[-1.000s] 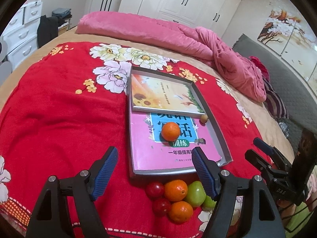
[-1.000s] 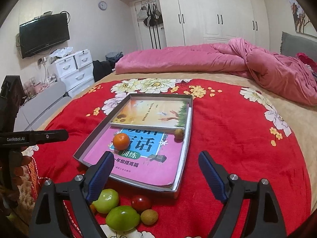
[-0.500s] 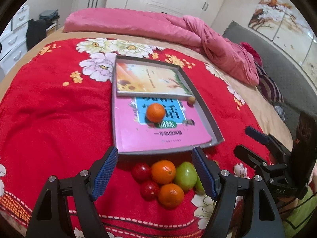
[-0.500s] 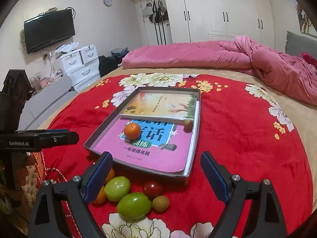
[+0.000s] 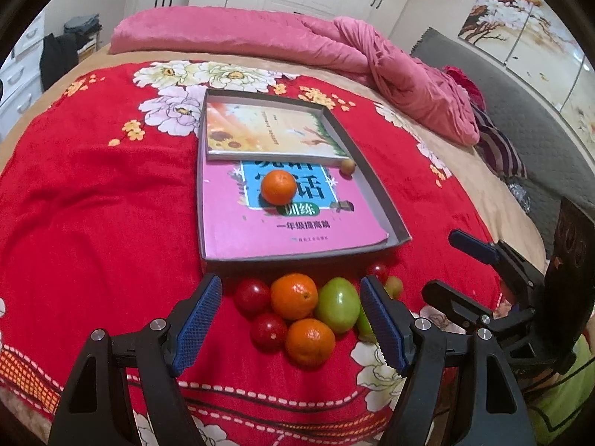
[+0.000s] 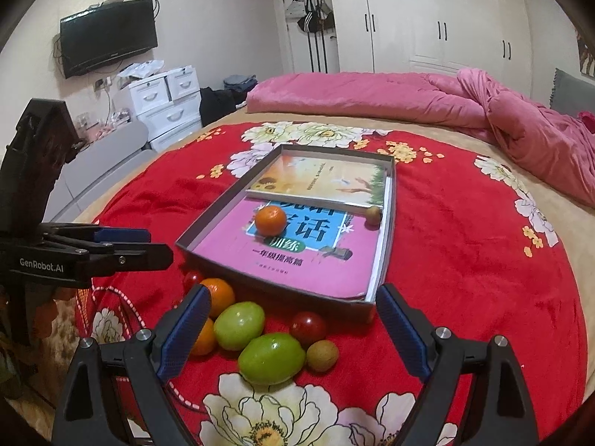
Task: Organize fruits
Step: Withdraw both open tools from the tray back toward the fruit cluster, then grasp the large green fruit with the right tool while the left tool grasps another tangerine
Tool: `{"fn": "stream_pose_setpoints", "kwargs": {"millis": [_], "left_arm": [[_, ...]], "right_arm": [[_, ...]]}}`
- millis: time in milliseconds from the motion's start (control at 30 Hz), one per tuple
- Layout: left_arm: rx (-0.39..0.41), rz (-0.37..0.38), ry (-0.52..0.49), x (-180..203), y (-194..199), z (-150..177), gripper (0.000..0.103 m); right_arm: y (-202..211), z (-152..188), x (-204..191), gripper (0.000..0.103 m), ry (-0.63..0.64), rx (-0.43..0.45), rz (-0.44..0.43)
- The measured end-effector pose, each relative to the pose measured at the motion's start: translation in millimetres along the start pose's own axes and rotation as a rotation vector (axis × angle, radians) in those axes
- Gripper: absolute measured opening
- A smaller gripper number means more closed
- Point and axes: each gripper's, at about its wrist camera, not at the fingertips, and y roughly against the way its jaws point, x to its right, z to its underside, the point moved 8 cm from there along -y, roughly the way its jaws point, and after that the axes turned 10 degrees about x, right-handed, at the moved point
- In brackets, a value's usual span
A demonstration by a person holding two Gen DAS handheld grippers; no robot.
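Observation:
A grey tray (image 5: 386,204) (image 6: 200,228) lies on the red floral blanket and holds two books, an orange (image 5: 278,187) (image 6: 271,220) and a small tan fruit (image 5: 348,165) (image 6: 373,214). In front of the tray sits a heap of loose fruit: two oranges (image 5: 293,296) (image 6: 219,293), red tomatoes (image 5: 251,296) (image 6: 308,326), green fruits (image 5: 337,309) (image 6: 271,358) and a small tan fruit (image 6: 322,355). My left gripper (image 5: 290,319) hovers open above the heap, nothing between its fingers. My right gripper (image 6: 293,330) is open too, over the green fruits from the other side.
A rumpled pink quilt (image 5: 372,55) lies along the far side of the bed. White drawers (image 6: 163,100) and a wall television (image 6: 108,48) stand to the left. The bed's front edge runs just below the fruit heap.
Both grippers have drawn nearer the fruit heap, which now sits higher and larger in each view. Neither gripper has taken hold of anything.

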Motion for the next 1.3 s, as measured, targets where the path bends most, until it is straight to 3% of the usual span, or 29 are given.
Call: {"fn": "stream_pose_setpoints", "kwargs": {"millis": [1300], "left_arm": [[-0.172, 0.082, -0.004, 20.5, -5.2, 53.9, 0.078]], "right_arm": [[-2.0, 34.8, -19.7, 0.09, 0.126, -0.121, -0.015]]}}
